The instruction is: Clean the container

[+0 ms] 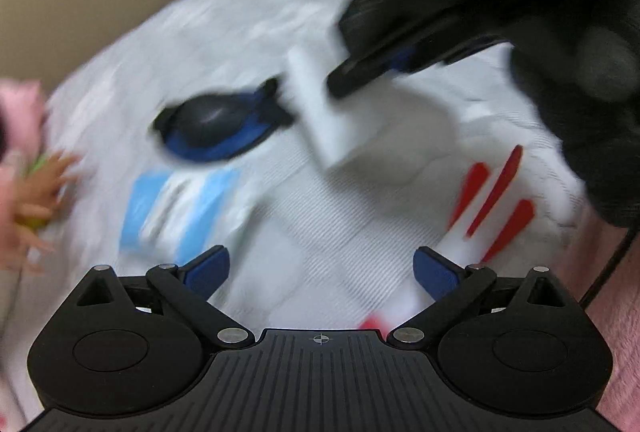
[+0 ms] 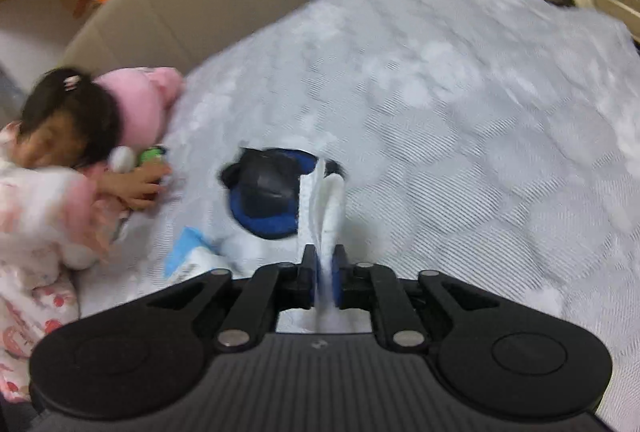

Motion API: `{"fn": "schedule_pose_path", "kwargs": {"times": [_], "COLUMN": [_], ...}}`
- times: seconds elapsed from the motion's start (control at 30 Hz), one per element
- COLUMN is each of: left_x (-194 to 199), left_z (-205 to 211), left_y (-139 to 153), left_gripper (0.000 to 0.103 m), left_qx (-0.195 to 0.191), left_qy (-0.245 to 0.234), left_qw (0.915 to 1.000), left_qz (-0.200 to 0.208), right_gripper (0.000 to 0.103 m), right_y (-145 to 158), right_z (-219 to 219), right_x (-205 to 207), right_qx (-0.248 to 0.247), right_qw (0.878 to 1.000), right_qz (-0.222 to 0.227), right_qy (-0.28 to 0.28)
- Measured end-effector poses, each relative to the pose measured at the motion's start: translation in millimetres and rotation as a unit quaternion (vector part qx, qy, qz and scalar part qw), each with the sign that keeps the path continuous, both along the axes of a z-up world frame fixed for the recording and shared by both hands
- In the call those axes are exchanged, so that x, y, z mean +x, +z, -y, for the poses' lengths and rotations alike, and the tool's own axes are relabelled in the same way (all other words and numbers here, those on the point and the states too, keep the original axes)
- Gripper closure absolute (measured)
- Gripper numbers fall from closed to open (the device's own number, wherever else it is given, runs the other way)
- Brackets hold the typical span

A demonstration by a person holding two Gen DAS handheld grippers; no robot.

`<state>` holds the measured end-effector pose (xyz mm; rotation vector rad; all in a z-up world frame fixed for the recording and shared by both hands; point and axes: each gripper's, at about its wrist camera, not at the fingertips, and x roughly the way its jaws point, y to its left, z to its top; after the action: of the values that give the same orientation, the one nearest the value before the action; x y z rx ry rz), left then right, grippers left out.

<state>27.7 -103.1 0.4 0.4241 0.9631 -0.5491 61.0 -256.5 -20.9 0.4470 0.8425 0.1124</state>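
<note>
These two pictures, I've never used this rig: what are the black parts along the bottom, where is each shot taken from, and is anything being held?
Each picture comes from a camera on a hand-held gripper, looking along its two blue-padded fingers. The left wrist view shows the left gripper open and empty. Across it reaches the right gripper, pinching a white wipe. The right wrist view shows that same wipe between its nearly closed pads. On the white cloth lie a black and blue container and a light blue packet. A child leans at the cloth's edge.
</note>
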Motion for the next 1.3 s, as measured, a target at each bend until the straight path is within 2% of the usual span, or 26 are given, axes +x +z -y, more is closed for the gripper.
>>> {"fn": "schedule_pose_path", "kwargs": {"times": [0.03,0.1,0.13,0.23,0.27,0.33,0.4,0.43,0.47,0.5,0.63,0.73,0.8,0.87,0.93,1.07,1.2,1.3], "left_x": [6,24,34,52,57,62,60,62,64,65,80,85,87,85,83,77,56,34], "left_z": [-11,-31,-41,-53,-57,-57,-55,-54,-52,-50,-49,-47,-46,-43,-40,-36,-29,-20], "left_y": [1,-1,-6,-21,-24,-23,-18,-17,-17,-16,-26,-29,-29,-28,-28,-31,-28,-24], "left_gripper": [0.002,0.002,0.002,0.002,0.002,0.002,0.002,0.002,0.002,0.002,0.002,0.002,0.002,0.002,0.002,0.002,0.002,0.002], "left_qx": [-0.008,-0.035,-0.052,-0.077,-0.078,-0.068,-0.061,-0.063,-0.066,-0.068,-0.065,-0.06,-0.058,-0.057,-0.054,-0.048,-0.049,-0.037], "left_qy": [0.029,0.085,0.112,0.159,0.165,0.161,0.149,0.144,0.14,0.138,0.134,0.131,0.129,0.124,0.119,0.103,0.045,-0.017], "left_qw": [0.9994,0.9949,0.9909,0.981,0.9796,0.982,0.9855,0.9864,0.9869,0.9871,0.9875,0.9884,0.9888,0.9895,0.9904,0.9923,0.9967,0.9989], "left_qz": [-0.016,-0.042,-0.055,-0.08,-0.083,-0.071,-0.053,-0.048,-0.045,-0.044,-0.05,-0.048,-0.048,-0.048,-0.047,-0.05,-0.048,-0.024], "right_gripper": [0.086,0.069,0.055,0.054,0.054,0.054,0.058,0.07,0.09,0.096,0.096,0.096,0.096,0.096,0.096,0.096,0.096,0.096], "right_y": [1,1,-2,-20,-26,-38,-46,-47,-47,-46,-36,-19,-9,-5,-10,-28,-31,-28], "right_z": [-8,-24,-33,-54,-59,-65,-70,-71,-73,-73,-60,-36,-27,-32,-46,-64,-50,-28], "right_x": [1,8,14,40,47,62,72,74,74,72,61,56,57,63,67,66,61,58], "right_qx": [-0.014,-0.053,-0.076,-0.156,-0.177,-0.188,-0.17,-0.159,-0.145,-0.132,-0.071,0.034,0.099,0.127,0.11,0.042,-0.002,0.018], "right_qw": [1.0,0.997,0.995,0.983,0.979,0.974,0.975,0.977,0.978,0.98,0.989,0.995,0.992,0.987,0.987,0.988,0.992,0.995], "right_qz": [0.005,0.004,-0.003,-0.026,-0.032,-0.046,-0.055,-0.055,-0.052,-0.051,-0.046,-0.033,-0.017,-0.009,-0.019,-0.06,-0.07,-0.071], "right_qy": [0.016,0.049,0.063,0.09,0.097,0.118,0.131,0.132,0.138,0.143,0.122,0.086,0.081,0.094,0.115,0.138,0.104,0.064]}}
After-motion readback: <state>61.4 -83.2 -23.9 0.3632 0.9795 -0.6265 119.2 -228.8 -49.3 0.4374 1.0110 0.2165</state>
